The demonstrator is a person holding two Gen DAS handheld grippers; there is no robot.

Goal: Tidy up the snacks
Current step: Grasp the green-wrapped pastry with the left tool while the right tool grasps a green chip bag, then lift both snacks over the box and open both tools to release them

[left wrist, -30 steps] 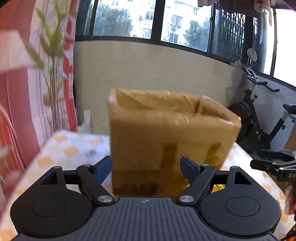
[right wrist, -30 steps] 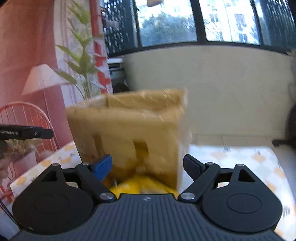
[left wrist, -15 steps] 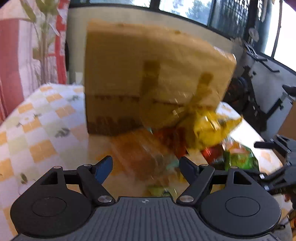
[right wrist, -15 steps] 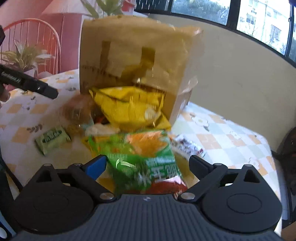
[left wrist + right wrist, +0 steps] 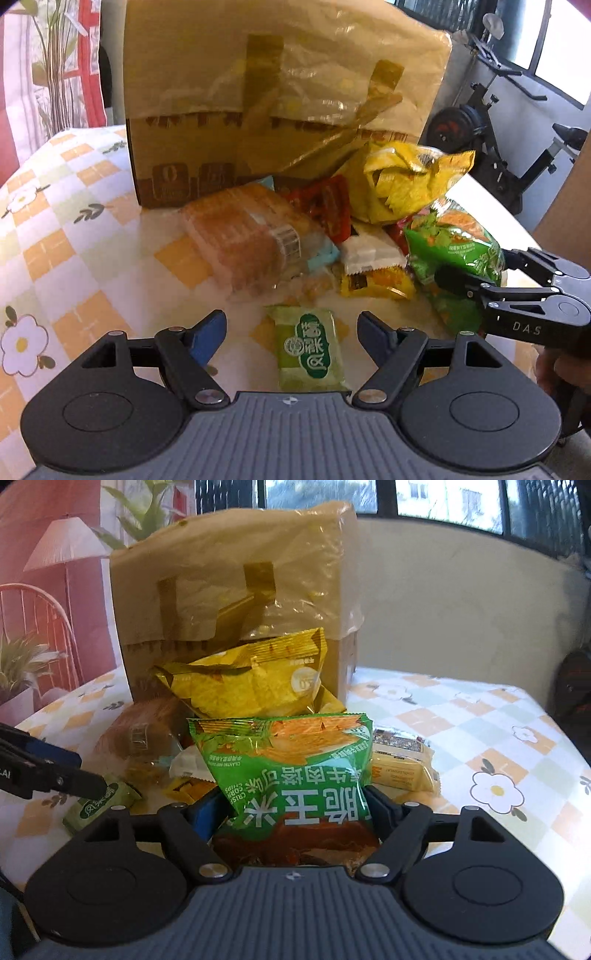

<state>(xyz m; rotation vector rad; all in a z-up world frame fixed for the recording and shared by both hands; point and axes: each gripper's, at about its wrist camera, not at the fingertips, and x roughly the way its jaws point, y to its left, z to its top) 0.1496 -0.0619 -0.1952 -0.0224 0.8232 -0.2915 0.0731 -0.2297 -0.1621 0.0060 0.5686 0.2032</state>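
A pile of snacks lies on the table in front of a cardboard box (image 5: 280, 99) (image 5: 232, 590) lined with a plastic bag. My left gripper (image 5: 291, 330) is open over a small green packet (image 5: 312, 349), not touching it. My right gripper (image 5: 293, 805) is open, its fingers on both sides of a green corn-chip bag (image 5: 288, 768) (image 5: 456, 247). It also shows in the left wrist view (image 5: 480, 275). A yellow chip bag (image 5: 406, 181) (image 5: 251, 679) leans on the box. A clear pack of bread (image 5: 251, 236) lies left of the pile.
The table has a flowered checked cloth (image 5: 55, 240) (image 5: 480, 731). Red (image 5: 334, 208), white-and-yellow (image 5: 369, 262) and pale yellow (image 5: 402, 764) small packets lie in the pile. An exercise bike (image 5: 509, 147) stands right; a plant and lamp (image 5: 62, 550) stand left.
Both cameras tipped down from the box to the snack pile on the table. The right gripper moved in around the green chip bag; the left came over the small green packet.
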